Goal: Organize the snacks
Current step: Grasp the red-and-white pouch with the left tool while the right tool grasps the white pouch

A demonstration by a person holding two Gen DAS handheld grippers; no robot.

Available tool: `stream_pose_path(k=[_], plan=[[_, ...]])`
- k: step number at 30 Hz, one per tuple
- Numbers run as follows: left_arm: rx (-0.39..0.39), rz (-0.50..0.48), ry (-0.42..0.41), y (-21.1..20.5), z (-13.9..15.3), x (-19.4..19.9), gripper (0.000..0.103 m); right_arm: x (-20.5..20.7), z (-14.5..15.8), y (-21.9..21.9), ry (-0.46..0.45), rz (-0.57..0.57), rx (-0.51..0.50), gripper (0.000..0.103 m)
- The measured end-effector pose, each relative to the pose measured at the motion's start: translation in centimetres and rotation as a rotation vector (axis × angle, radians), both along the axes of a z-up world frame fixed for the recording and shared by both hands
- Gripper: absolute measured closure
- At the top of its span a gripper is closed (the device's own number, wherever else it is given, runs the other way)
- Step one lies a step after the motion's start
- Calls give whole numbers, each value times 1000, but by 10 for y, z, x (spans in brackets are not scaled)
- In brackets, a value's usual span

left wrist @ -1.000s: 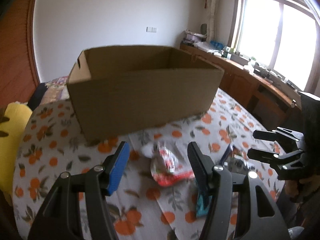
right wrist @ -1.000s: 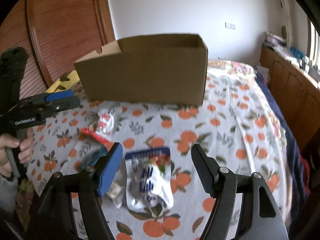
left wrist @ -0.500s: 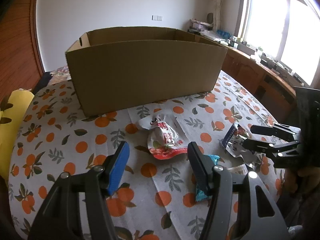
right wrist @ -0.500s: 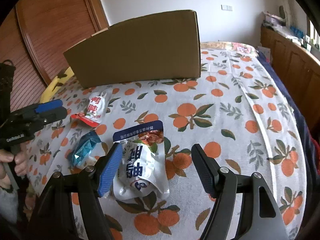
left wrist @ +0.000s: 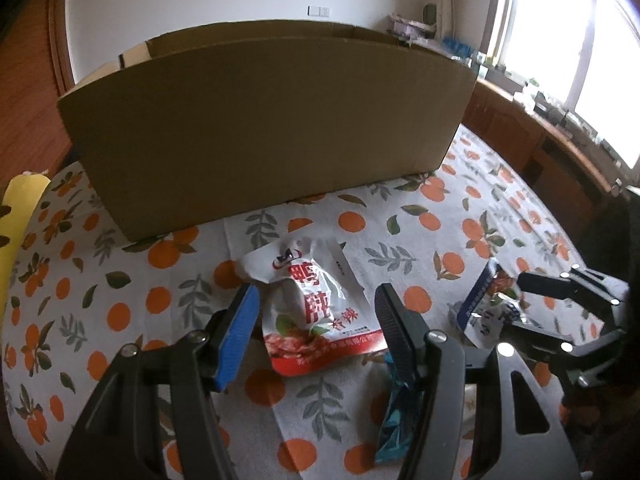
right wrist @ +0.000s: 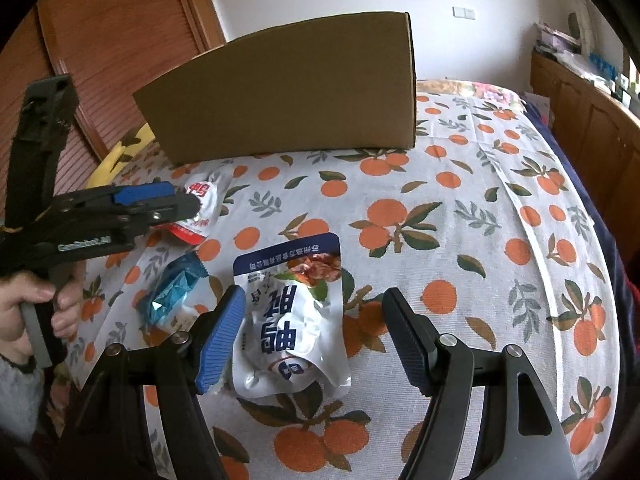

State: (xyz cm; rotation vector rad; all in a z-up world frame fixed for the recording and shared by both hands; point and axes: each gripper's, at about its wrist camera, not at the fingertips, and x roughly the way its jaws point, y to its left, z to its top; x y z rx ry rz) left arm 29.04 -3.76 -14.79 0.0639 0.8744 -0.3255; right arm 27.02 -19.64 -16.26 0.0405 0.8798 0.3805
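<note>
A brown cardboard box (left wrist: 264, 120) stands open at the back of the table; it also shows in the right wrist view (right wrist: 288, 88). My left gripper (left wrist: 316, 320) is open, its jaws on either side of a red-and-white snack pouch (left wrist: 316, 308) lying flat. My right gripper (right wrist: 314, 332) is open around a blue-and-white snack pouch (right wrist: 292, 316). A teal wrapper (right wrist: 172, 292) lies between the two pouches. The red pouch (right wrist: 200, 204) and the left gripper (right wrist: 176, 204) show at left in the right wrist view. The right gripper (left wrist: 532, 300) shows at right in the left wrist view.
The table wears a white cloth with orange fruit print (right wrist: 460, 240). A yellow cushion (left wrist: 16, 216) lies at the left edge. Wooden cabinets (left wrist: 540, 148) run under the window at right. A wooden door (right wrist: 100, 52) stands behind the left side.
Both grippers have dropped toward the table and closed in on their pouches, which now lie between the open jaws. The box looms larger and nearer.
</note>
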Motion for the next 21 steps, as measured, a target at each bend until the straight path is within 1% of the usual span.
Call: stream_pose_path(k=[3,8,18,21], plan=[[48,2,-7,-7,-4,3,42,0,-1,1,-1,7,1,31],[98,-11,4,-17,-11,8,42,-2,0,1,-9,11,4,31],[111,-28,21,-26,-14,18,42,-1,-1,2,-2,19,1,31],[114,-37,11,-28,-14,18,43,-1,-1,1,-2,16,1,31]])
